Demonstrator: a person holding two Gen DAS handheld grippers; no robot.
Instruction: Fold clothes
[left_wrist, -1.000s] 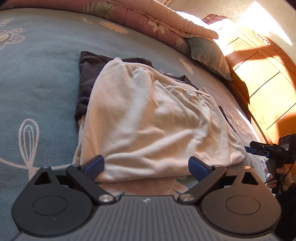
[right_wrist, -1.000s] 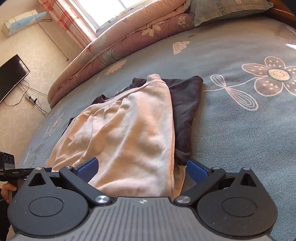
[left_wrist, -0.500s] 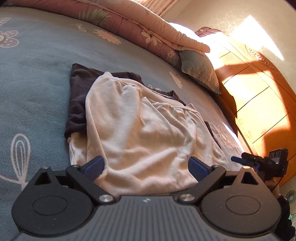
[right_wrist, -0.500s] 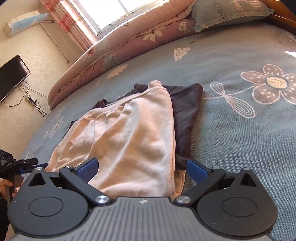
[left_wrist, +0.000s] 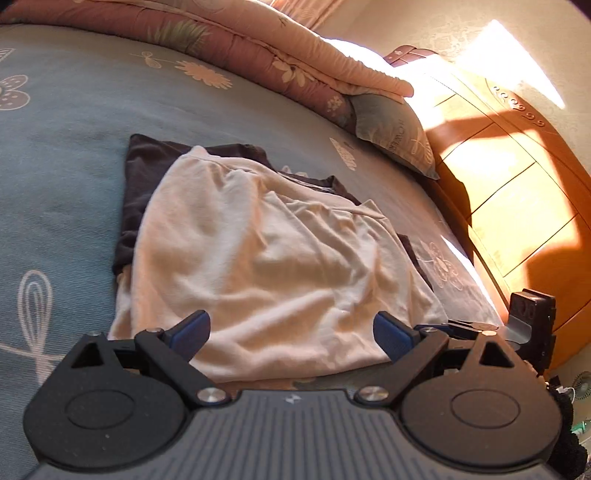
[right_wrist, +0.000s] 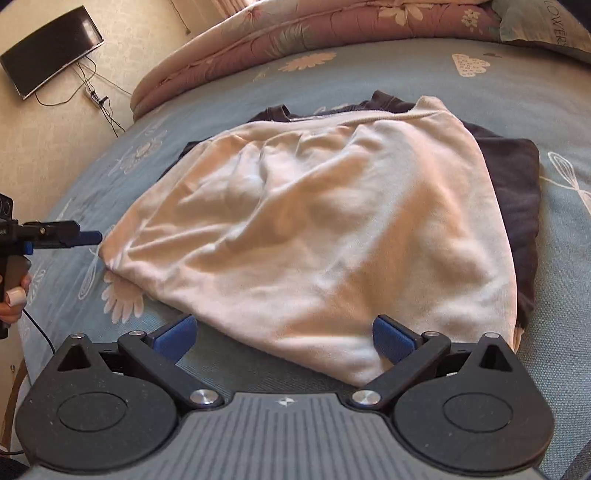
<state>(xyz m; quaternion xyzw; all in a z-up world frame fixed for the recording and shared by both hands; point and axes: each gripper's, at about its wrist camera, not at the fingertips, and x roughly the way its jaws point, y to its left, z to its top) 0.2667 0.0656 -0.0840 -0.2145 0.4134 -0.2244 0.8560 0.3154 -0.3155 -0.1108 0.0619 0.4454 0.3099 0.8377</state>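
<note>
Blue pads sit on the tips of both claws, and both claws are spread wide apart with nothing between them. The left gripper (left_wrist: 291, 336) hangs low over the near edge of a cream shirt (left_wrist: 273, 254), at 6 o'clock in its own view. The right gripper (right_wrist: 282, 336) hangs low too, its right pad just over the cream shirt's (right_wrist: 314, 221) near corner. From the right wrist view, the left gripper shows again at 9 o'clock, side on, with its tip just beside the shirt's left corner; I cannot tell if it touches. A hand (right_wrist: 13, 295) holds its handle there.

The cream shirt lies rumpled and flat in the middle of the bed. Under it lies a dark shirt (left_wrist: 138, 192), which sticks out at 10 o'clock in the left wrist view and at 3 o'clock in the right wrist view. Both rest on a blue-grey bedsheet (left_wrist: 62, 166) with flower shapes.

Farther back, at 12 o'clock, a pink quilt (left_wrist: 258, 48) is piled along the bed. A pillow (left_wrist: 395, 136) leans at 2 o'clock, next to a sunlit wooden headboard (left_wrist: 517, 192). In the right wrist view, a black screen (right_wrist: 51, 48) hangs on the wall at 10 o'clock.
</note>
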